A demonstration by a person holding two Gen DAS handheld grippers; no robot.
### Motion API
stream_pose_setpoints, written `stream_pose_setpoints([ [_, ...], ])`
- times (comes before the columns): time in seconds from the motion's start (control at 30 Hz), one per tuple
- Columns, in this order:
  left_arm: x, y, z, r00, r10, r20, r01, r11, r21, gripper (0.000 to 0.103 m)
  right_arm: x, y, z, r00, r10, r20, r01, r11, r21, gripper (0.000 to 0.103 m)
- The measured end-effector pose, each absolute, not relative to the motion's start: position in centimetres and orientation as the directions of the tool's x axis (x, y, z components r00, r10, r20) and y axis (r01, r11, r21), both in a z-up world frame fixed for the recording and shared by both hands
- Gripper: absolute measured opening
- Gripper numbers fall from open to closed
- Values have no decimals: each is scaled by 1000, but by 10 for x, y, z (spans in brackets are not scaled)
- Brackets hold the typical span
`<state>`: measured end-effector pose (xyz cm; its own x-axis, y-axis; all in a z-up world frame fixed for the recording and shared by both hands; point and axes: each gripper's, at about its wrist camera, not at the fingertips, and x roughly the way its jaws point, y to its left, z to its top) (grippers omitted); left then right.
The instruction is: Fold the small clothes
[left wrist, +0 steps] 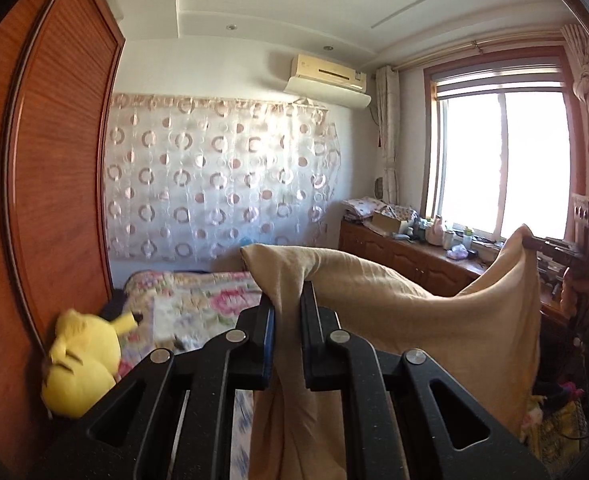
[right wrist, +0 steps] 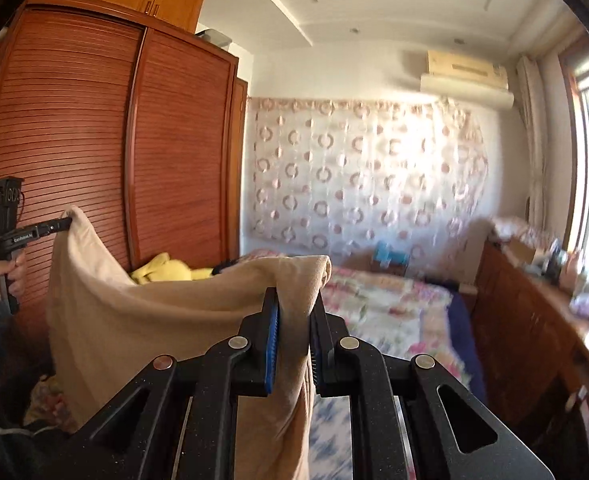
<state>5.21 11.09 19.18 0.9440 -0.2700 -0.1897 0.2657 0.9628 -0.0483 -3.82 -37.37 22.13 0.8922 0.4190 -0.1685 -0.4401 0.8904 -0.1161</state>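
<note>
A beige cloth garment (left wrist: 394,312) hangs in the air, stretched between both grippers above the bed. My left gripper (left wrist: 287,292) is shut on one upper corner, with the fabric bunched between its black fingers and trailing down. My right gripper (right wrist: 296,298) is shut on the other upper corner of the beige garment (right wrist: 142,328). In the left wrist view the right gripper (left wrist: 528,240) pinches the far corner at the right edge. In the right wrist view the left gripper (right wrist: 68,222) pinches the far corner at the left, held by a hand (right wrist: 4,276).
A bed with a floral quilt (left wrist: 198,300) lies below, with a yellow plush toy (left wrist: 82,364) beside a tall wooden wardrobe (right wrist: 94,140). A cluttered wooden dresser (left wrist: 422,252) runs under the bright window (left wrist: 502,164). A patterned curtain (left wrist: 218,176) covers the far wall.
</note>
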Motion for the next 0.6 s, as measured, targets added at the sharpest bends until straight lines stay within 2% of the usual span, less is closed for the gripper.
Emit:
stream_pose_setpoints([
  [0.1, 135, 104, 211, 949, -208, -235, 217, 976, 9, 12, 21, -352, 266, 915, 359, -184, -391, 902, -185, 13],
  [0.17, 189, 105, 201, 952, -156, -261, 168, 985, 24, 13, 77, -332, 278, 929, 292, -228, -340, 915, -216, 14],
  [0.23, 247, 106, 169, 927, -132, -351, 156, 987, 40, 30, 140, -312, 270, 923, 239, -302, -312, 924, -221, 14],
  [0.27, 272, 105, 148, 909, -124, -399, 157, 986, 52, 31, 170, -302, 259, 908, 226, -352, -312, 927, -211, 24],
  [0.33, 306, 108, 101, 865, -106, -490, 153, 986, 57, 45, 230, -287, 222, 867, 143, -478, -261, 947, -189, 31],
  [0.4, 322, 111, 52, 809, -120, -575, 168, 985, 31, 47, 268, -279, 180, 825, 63, -561, -200, 962, -186, 31],
  [0.47, 320, 106, 22, 774, -128, -620, 188, 982, 31, 54, 283, -275, 139, 789, 64, -611, -205, 965, -164, 31],
  [0.53, 312, 104, 0, 754, -112, -648, 199, 978, 62, 72, 285, -268, 110, 757, 70, -649, -235, 957, -170, 31],
  [0.6, 299, 102, -11, 737, -123, -665, 212, 976, 54, 79, 279, -262, 89, 736, 60, -674, -261, 944, -201, 31],
])
